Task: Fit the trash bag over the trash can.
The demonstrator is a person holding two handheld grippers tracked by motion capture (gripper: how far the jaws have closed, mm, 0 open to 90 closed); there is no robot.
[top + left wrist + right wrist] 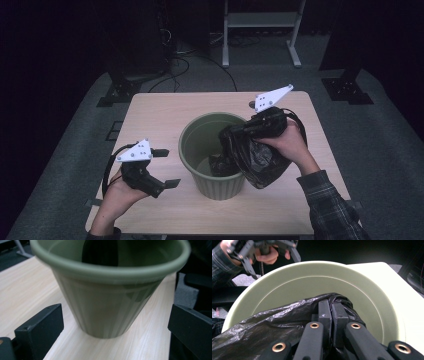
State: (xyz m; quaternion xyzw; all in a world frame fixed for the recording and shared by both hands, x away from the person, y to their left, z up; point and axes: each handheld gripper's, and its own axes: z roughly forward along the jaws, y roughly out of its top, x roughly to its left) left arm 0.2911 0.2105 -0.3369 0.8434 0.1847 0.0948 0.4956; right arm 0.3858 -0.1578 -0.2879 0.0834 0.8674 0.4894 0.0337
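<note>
Bag going into bin, R side pinched on it, L side free.

Nearest me: my left gripper (pixel 167 167) sits off the L side of the green bin (pixel 212 187), jaws spread wide w/ nothing between them; in the left gripper view the bin wall (pixel 105 312) stands between the two jaws but apart from both. Bin stands upright on the wooden table (pixel 150 115), roughly mid-table. My right gripper (pixel 235 131) is over the bin's R rim, jaws clamped tight on a fold of the black plastic bag (pixel 257 162); the right gripper view shows that fold (pixel 287 312) bunched at the tips. Bag drapes over the rim, part inside, part hanging outside; its low end prob. touches the bin floor, too dark to be sure. Beyond the table: a white frame (pixel 260 20) on the floor.
</note>
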